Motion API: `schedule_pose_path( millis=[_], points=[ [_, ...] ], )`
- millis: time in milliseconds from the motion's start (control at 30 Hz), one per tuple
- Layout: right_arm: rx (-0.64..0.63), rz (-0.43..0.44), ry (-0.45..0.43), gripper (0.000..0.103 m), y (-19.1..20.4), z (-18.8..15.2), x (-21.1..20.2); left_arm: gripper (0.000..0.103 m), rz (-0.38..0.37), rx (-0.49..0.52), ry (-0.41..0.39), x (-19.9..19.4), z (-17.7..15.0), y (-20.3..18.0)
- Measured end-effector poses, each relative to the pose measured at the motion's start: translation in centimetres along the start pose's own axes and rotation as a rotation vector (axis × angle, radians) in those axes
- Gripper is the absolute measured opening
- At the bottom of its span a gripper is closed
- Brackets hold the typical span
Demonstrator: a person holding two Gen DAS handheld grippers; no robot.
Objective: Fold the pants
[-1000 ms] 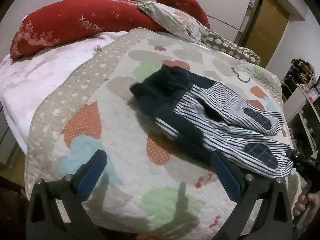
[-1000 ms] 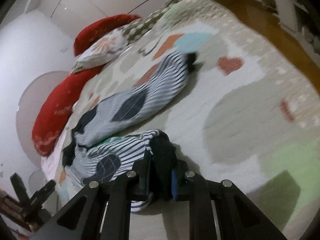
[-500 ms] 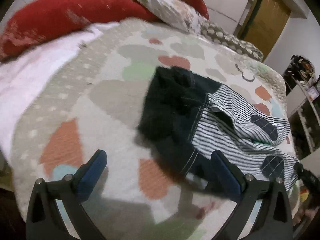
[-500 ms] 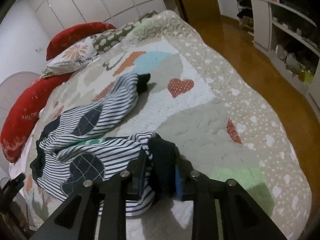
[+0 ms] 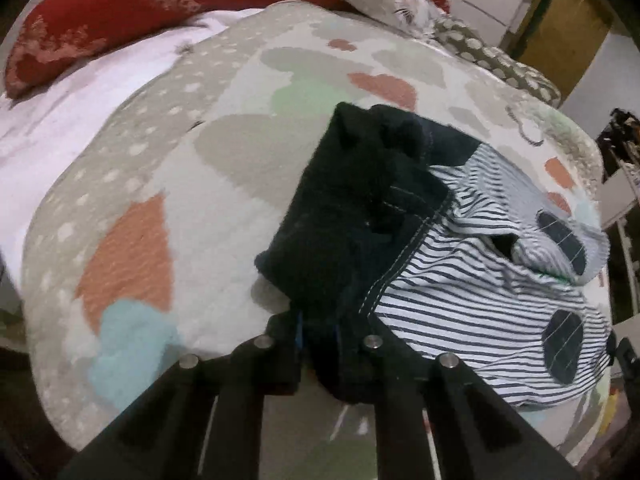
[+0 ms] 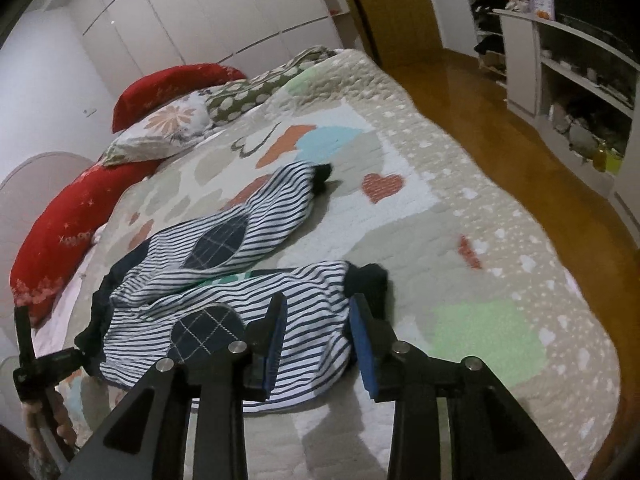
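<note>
Left gripper (image 5: 320, 334): fingers drawn narrow, clamped on the dark waistband corner of the pants (image 5: 452, 280). Right gripper (image 6: 318, 330): blue-padded fingers (image 6: 276, 336) parted, straddling the lower end of the nearer striped leg, dark cuff (image 6: 370, 280) just beyond the right pad; no pinch seen on the cloth.

Pants: lying flat on the quilt (image 6: 460, 208) of the bed, waistband bunched at the left gripper, both legs spread apart toward the right gripper, each bearing a dark oval knee patch (image 6: 208, 332). Farther leg ending beside a red heart print on the quilt.

Beyond the pants: red bolster pillow (image 5: 132, 12) and floral pillow (image 6: 164, 130) at the head of the bed. White cabinets (image 6: 192, 16) behind the pillows. Wooden floor (image 6: 520, 132) alongside the quilt, shelving (image 6: 572, 68) past it.
</note>
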State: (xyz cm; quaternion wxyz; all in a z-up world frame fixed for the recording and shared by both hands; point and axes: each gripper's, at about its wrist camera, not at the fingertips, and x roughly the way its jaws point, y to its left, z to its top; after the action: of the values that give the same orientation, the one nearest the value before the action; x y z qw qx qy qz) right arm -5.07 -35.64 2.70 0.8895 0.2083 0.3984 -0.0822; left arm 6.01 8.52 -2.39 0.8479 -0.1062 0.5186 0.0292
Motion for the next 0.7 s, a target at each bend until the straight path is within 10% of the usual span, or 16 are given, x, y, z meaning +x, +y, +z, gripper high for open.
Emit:
schedule_pose_path(
  millis=[100, 233, 700],
  points=[
    [-0.029, 0.034, 0.035, 0.036, 1.8, -0.3, 1.4, 0.024, 0.022, -0.01, 0.013, -0.2, -0.8, 0.4],
    [-0.085, 0.087, 0.069, 0.045, 4.4, -1.2, 2.8, 0.068, -0.034, -0.093, -0.005, -1.6, -1.0, 2.2],
    [-0.081, -0.002, 0.14, 0.053, 5.8, -5.5, 4.5, 0.077, -0.028, -0.037, -0.101, -5.6, -2.9, 1.6]
  ],
)
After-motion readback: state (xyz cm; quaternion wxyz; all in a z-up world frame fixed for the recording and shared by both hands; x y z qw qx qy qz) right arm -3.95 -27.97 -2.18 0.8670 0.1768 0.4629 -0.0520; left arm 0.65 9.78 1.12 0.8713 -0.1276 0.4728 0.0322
